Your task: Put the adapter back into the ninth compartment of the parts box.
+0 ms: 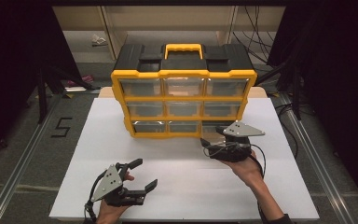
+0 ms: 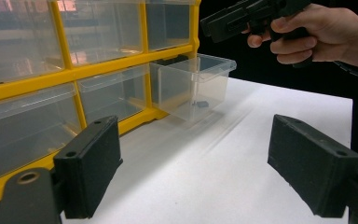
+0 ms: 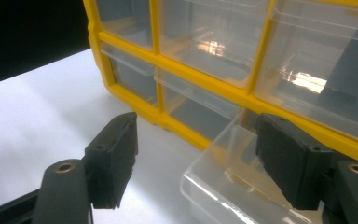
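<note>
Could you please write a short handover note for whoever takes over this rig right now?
Left claw: open, holding nothing, low over the white table.
Right claw: open, over the pulled-out clear drawer, not gripping it.
Yellow organizer: upright at the table's back. Its bottom right drawer is out, with a small dark piece inside; the other drawers are in.
Done: drawer opened.
Left: probably take the piece out or push the drawer shut.
</note>
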Demonstrator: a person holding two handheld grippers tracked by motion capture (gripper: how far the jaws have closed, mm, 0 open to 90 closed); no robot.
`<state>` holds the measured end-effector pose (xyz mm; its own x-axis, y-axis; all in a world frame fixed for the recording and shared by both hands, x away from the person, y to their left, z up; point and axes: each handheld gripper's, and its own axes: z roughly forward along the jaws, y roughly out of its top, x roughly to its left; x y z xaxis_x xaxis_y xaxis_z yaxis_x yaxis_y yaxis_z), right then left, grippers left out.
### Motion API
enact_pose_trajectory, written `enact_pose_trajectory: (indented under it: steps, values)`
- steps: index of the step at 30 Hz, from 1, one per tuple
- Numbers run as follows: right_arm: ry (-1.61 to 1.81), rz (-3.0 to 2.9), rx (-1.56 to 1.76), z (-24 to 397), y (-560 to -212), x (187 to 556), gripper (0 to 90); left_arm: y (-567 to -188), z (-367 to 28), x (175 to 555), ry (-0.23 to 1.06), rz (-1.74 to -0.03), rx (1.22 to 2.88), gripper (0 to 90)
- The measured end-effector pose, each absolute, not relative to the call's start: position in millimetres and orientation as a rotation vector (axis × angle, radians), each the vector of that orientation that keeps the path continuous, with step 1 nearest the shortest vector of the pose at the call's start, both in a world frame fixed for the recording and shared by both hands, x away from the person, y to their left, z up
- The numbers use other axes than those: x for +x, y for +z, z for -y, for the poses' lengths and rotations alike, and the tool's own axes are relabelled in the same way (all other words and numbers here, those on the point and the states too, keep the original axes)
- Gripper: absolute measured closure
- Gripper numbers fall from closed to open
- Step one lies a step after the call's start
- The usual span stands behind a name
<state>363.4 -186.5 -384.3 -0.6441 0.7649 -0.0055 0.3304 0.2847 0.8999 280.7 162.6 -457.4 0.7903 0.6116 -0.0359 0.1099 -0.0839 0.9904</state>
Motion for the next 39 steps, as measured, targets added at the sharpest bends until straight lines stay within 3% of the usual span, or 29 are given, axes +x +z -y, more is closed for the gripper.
enact_pose_trajectory:
  steps: [26,39]
  values:
    - [1.417,-2.12,0.909,178,-382,344,28.5,-457,-163,280,0.46,-0.582,1.623,16.7]
    - [1.443,-2.123,0.864,175,-381,333,20.5,-457,-163,280,0.459,-0.581,1.624,16.7]
